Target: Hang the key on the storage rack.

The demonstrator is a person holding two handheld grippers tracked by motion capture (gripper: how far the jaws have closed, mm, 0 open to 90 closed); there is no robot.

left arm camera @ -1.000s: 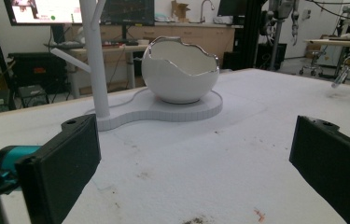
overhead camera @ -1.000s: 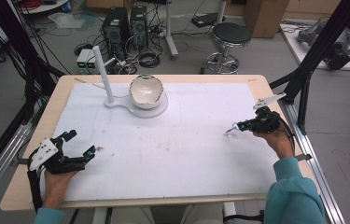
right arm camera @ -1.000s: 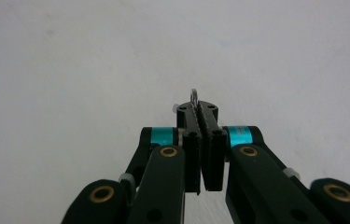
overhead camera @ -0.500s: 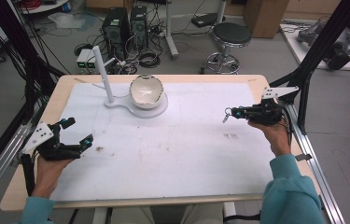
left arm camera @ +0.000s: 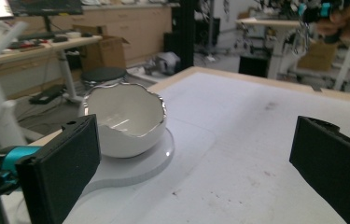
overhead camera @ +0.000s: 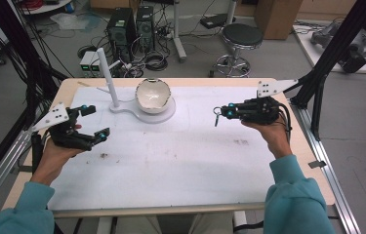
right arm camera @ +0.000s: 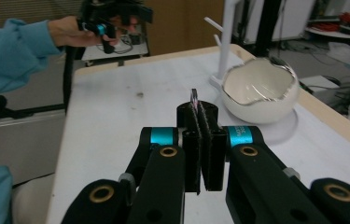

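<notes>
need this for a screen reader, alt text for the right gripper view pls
The right gripper has its black jaws shut on a small metal ring, held above a white table. Ahead stands a white bowl with a jagged silver rim beside a white post; the person's other hand holds the left gripper farther off.

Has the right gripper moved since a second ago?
Yes. The right gripper, shut on a small key, has moved inward from the table's right edge toward the bowl.

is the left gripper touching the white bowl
Apart. The high view shows the left gripper held over the white mat, well to the left of the white bowl; in the left gripper view its jaws stand wide open short of the bowl.
</notes>
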